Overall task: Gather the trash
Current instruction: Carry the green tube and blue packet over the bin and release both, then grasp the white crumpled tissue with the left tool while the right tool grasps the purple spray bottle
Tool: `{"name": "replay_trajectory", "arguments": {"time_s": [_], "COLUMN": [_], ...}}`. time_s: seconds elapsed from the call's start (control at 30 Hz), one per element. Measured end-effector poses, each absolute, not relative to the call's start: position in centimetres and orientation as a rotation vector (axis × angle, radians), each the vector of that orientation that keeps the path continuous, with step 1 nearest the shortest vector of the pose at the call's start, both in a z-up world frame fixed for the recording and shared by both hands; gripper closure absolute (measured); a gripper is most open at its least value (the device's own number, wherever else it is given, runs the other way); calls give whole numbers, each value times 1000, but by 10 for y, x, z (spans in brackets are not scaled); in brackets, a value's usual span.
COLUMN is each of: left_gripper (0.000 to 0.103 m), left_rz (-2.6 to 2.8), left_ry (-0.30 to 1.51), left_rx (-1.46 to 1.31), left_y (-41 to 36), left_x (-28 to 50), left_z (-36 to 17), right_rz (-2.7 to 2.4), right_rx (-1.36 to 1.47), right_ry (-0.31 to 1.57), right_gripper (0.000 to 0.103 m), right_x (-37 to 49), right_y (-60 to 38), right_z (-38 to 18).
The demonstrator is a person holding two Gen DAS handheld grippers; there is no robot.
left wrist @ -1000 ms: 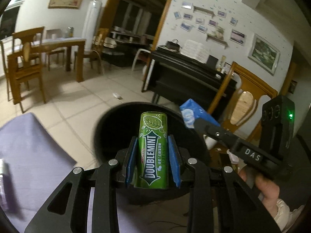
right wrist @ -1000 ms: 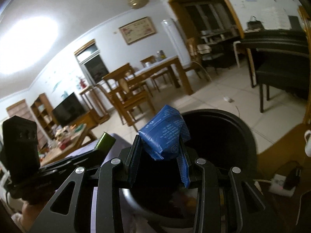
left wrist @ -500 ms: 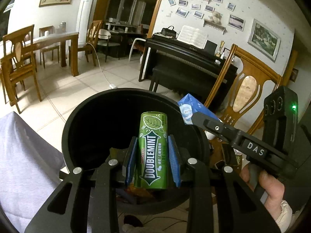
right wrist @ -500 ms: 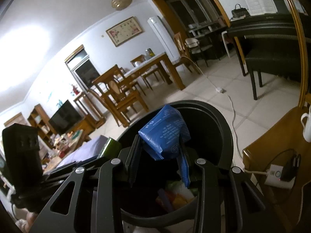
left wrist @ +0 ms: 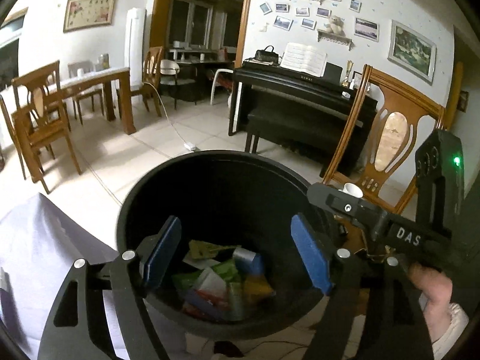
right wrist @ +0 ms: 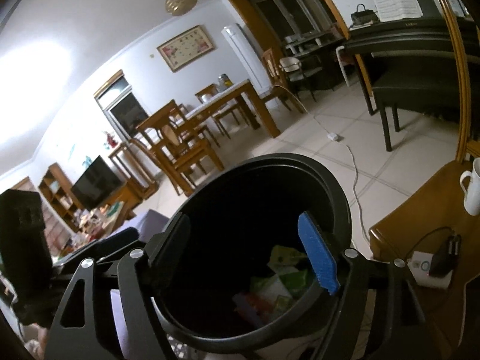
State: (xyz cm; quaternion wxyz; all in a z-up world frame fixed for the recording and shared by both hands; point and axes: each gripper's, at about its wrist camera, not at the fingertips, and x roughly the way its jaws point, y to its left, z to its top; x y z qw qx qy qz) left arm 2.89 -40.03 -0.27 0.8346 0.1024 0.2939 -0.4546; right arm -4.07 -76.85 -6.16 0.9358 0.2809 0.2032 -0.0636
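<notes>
Both grippers, left gripper (left wrist: 235, 250) and right gripper (right wrist: 244, 250), poised over the mouth of the black trash bin (left wrist: 141, 198), jaws just sprung wide and empty, nothing between the blue pads (left wrist: 310, 255). Positioned above the opening so released items fall straight in. Wrappers and packets (left wrist: 222, 282) heaped at the bin's bottom, seemingly the collected trash. White mug (right wrist: 474, 187) nearby on a wooden chair seat (right wrist: 420, 210), untouched.

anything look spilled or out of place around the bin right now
Nothing stands out. The black bin stands upright with the wrappers lying at its bottom, none on its rim. The left gripper and right gripper hang over it; their jaws have just been opening and nothing is between them.
</notes>
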Motion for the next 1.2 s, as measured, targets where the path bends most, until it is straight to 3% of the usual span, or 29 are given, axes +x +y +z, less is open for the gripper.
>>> {"name": "replay_trajectory", "arguments": {"time_s": [0.3, 0.77, 0.83, 0.93, 0.97, 1.03, 1.2], "left_gripper": [27, 27, 27, 28, 30, 54, 77], "left_rz": [-858, -472, -457, -500, -515, -548, -572], "left_ry": [633, 774, 814, 821, 813, 818, 837], "left_rx": [192, 140, 144, 166, 174, 195, 251], "left_y": [-330, -134, -120, -121, -123, -130, -133], "left_x": [46, 130, 143, 152, 153, 155, 152], "left_z": [4, -16, -27, -35, -37, -37, -46], "right_rz": [-80, 227, 265, 318, 335, 353, 373], "right_rx": [516, 345, 326, 291, 271, 244, 212], "right_ry": [465, 605, 621, 656, 671, 694, 759], "right_gripper": [22, 23, 24, 36, 39, 42, 42], "right_x": [-23, 59, 72, 93, 102, 114, 144], "right_y": [-736, -565, -540, -504, -491, -473, -444], "right_z": [-57, -34, -32, -27, -27, -25, -31]}}
